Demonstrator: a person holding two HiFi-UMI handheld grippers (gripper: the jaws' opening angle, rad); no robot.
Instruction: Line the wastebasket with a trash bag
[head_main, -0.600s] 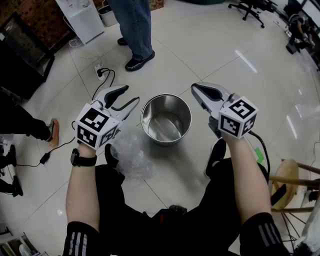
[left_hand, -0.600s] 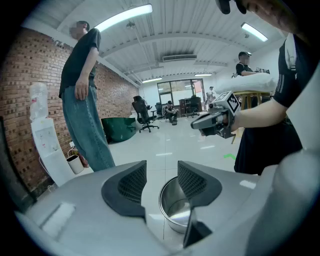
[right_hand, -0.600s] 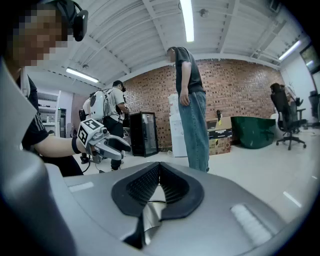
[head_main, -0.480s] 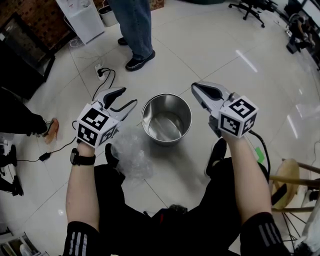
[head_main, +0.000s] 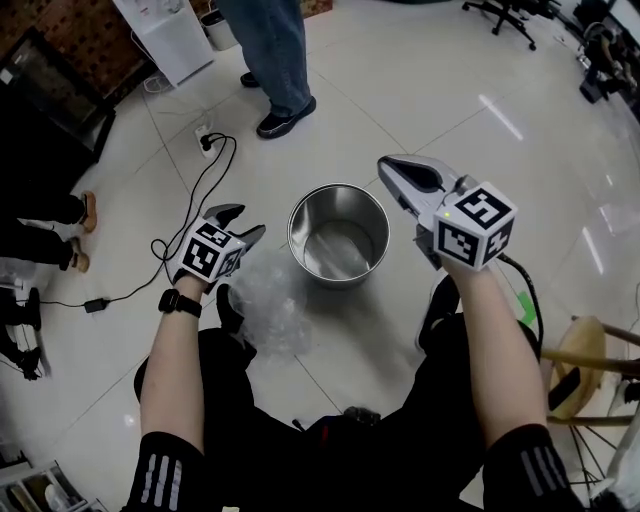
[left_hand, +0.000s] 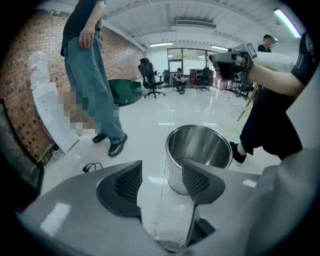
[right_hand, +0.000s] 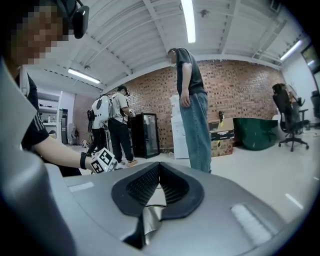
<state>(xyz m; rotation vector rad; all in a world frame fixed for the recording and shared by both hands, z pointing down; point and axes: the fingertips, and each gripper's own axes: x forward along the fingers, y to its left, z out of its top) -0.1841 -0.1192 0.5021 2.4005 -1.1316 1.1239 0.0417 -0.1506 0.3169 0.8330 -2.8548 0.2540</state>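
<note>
The wastebasket, a bare steel pail, stands upright on the floor in front of you, and it is empty inside: no liner is in it yet. The trash bag lies as a crumpled clear heap on the floor, just to the left of the wastebasket and a little nearer to you. Your left gripper points down over the far edge of this heap. Its fingers are released and stand well apart. In the left gripper view the clear plastic shows low between them, but nothing is pinched, and I cannot tell if they already touch it. Your right gripper hangs to the right of the wastebasket, higher than its rim, with its fingers clenched together on nothing. So the step in hand, as I judge it, is the very first one: to pick up the bag. For the next move you should probably sink the left gripper into the heap and close it on a good fold, because such thin film may slip out of a small pinch. After that, the right gripper will need to open and take the other side of the bag's mouth, so that you can spread it over the rim.
</note>
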